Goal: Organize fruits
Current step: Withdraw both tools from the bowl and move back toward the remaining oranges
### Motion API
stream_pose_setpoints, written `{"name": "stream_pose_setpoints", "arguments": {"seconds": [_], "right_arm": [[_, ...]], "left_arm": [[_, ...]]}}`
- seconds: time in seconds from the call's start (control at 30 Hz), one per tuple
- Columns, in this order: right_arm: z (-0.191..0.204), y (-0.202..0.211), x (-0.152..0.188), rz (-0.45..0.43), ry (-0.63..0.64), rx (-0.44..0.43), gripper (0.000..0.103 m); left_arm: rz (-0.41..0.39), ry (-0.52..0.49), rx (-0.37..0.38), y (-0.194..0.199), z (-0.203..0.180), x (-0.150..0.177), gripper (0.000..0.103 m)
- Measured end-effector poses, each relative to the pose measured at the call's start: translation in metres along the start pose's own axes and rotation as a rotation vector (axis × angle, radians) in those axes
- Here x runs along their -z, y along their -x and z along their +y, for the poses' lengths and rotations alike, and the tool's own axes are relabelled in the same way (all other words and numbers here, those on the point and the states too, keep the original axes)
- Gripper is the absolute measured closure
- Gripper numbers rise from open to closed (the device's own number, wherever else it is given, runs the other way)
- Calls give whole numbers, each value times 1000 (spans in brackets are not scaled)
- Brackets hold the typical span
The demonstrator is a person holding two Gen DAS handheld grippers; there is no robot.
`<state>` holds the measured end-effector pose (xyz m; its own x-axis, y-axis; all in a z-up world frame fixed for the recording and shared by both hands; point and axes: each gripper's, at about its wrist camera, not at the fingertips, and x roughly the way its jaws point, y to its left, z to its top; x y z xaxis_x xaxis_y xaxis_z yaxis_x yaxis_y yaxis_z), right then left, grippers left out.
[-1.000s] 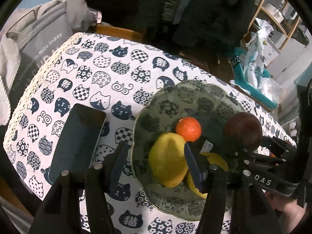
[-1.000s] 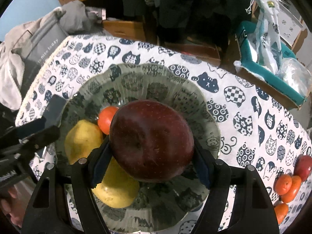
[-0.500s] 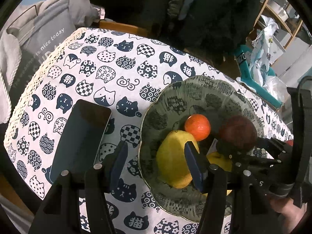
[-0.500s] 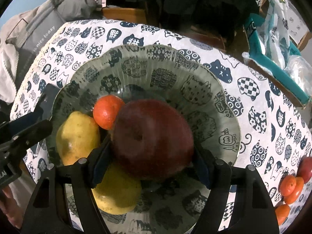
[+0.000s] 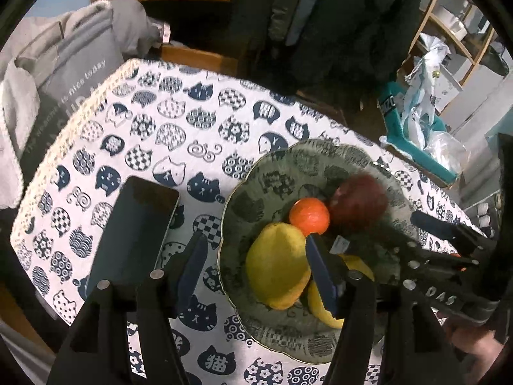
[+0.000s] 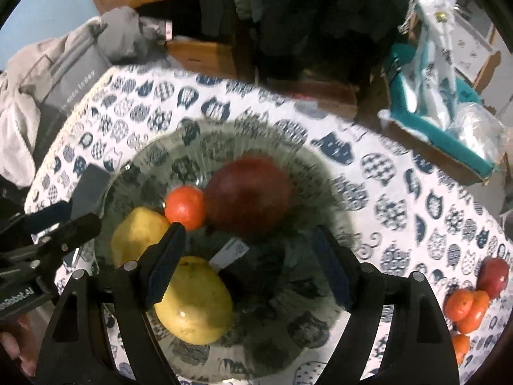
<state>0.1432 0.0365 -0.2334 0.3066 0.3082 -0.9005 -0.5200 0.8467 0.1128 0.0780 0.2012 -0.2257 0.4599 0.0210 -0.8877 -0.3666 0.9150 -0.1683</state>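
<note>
A dark red apple [image 6: 248, 194] lies in the patterned grey-green plate [image 6: 256, 349], next to a small orange [image 6: 185, 207] and two yellow pears [image 6: 194, 301]. My right gripper [image 6: 247, 263] is open and empty, just behind the apple. In the left wrist view the same apple [image 5: 357, 205], orange [image 5: 309, 216] and a pear [image 5: 277, 271] sit in the plate [image 5: 275, 333]. My left gripper [image 5: 256, 272] is open and empty over the plate's left rim. The right gripper [image 5: 426, 234] shows at the right there.
A black phone [image 5: 134, 234] lies left of the plate on the cat-print tablecloth. Another red apple [image 6: 493, 276] and several small oranges [image 6: 466, 308] lie at the table's right edge. A grey bag [image 5: 64, 80] stands behind the table at the left, a teal box [image 6: 439, 128] at the right.
My right gripper lowered the red apple into the plate, opened and drew back. The apple now rests beside the orange. The left gripper drifted slightly.
</note>
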Motion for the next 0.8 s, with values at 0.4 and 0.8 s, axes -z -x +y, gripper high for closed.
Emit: {"name": "stream_pose_setpoints", "arguments": {"seconds": [0.4,0.8], "right_arm": [[-22,75,-1,-158,-40,33,22],[-34,157,18,-306,-28,81,22]], "left_arm": [[-107,-97,8,50,-29,-2,38],[-188,-153,50,98,-56,5,38]]}}
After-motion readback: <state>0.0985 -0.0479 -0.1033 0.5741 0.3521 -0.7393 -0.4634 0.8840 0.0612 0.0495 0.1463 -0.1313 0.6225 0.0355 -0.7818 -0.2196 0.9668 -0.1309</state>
